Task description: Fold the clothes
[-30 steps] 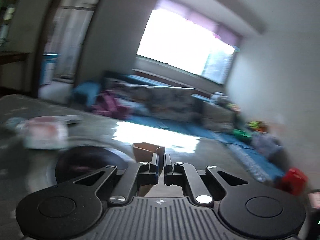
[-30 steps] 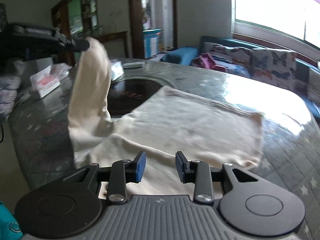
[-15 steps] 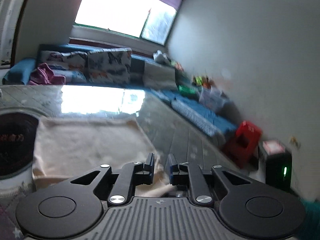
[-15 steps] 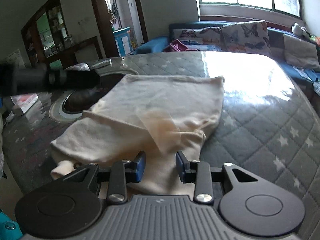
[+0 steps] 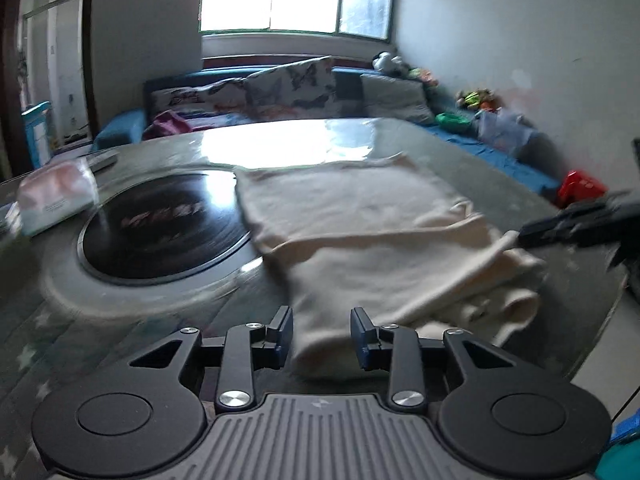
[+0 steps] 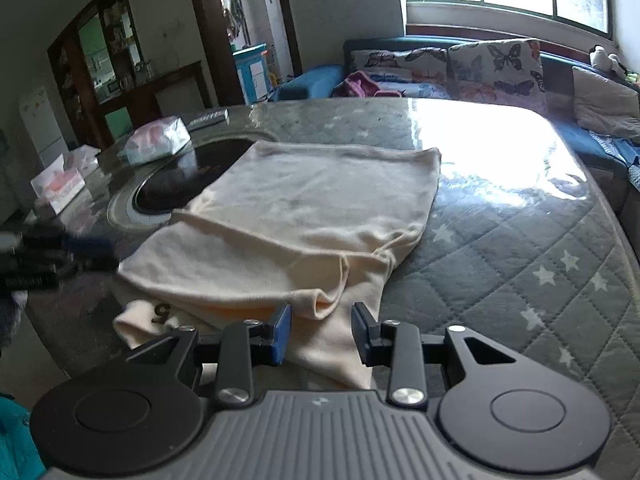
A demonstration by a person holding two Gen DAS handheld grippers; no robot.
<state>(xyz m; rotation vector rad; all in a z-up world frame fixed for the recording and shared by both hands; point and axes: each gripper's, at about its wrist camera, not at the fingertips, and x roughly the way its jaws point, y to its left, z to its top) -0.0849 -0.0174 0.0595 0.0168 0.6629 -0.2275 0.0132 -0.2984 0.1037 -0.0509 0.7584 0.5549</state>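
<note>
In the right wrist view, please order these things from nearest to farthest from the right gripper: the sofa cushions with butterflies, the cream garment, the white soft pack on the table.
1. The cream garment, just ahead of the right gripper, its near fold between the fingers.
2. The white soft pack, farther back on the table's left side.
3. The butterfly cushions, on the sofa beyond the table, upper right.

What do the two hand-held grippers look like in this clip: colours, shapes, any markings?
Both match: the left hand-held gripper and right hand-held gripper have matte black linkage arms with silver pivot screws, two round black discs, blue finger pads, and a grey ribbed body bearing a small light emblem. No sleeves or hands show.
</note>
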